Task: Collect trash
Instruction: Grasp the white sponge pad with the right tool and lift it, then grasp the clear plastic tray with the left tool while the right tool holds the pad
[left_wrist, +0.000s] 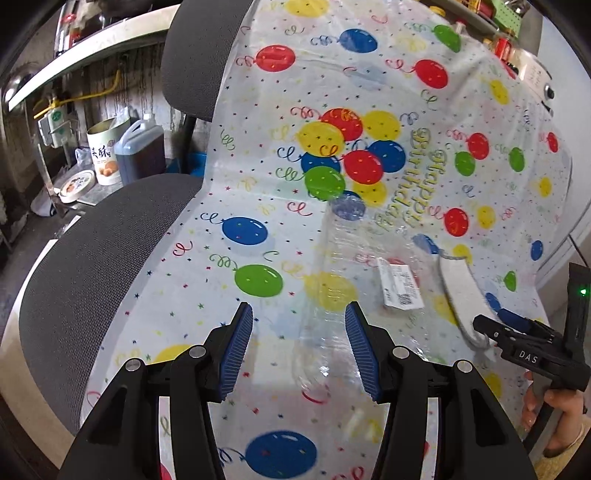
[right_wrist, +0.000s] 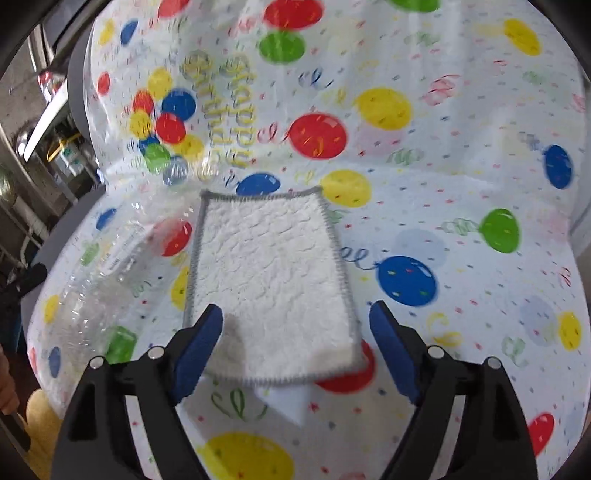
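Left wrist view looks down on an office chair (left_wrist: 96, 243) draped in a clear plastic sheet (left_wrist: 258, 192) printed with coloured balloons and "Happy Birthday" lettering. A crushed clear plastic bottle (left_wrist: 343, 280) with a white label lies on the sheet over the seat, its near end between the blue pads of the left gripper (left_wrist: 299, 347). The jaws stand half apart, and I cannot tell whether the pads press on the bottle. To the right, the right gripper (left_wrist: 491, 328) reaches in, held by a hand (left_wrist: 554, 413) in a pale sleeve, with its tip at the edge of a white cloth (left_wrist: 461, 291) lying just beside the bottle. Behind the chair a tin canister (left_wrist: 103, 155) and a dark jug (left_wrist: 140, 151) sit on a cluttered ledge.

The right wrist view is blurred. There the right gripper (right_wrist: 295, 350) stands wide, its pads clear of the white cloth (right_wrist: 269, 273), a grey-stitched rectangle lying flat on the sheet between and ahead of the fingers. A small white scrap (right_wrist: 288, 402) pokes out under the cloth's near edge. The bottle (right_wrist: 110, 280) lies left of the cloth.
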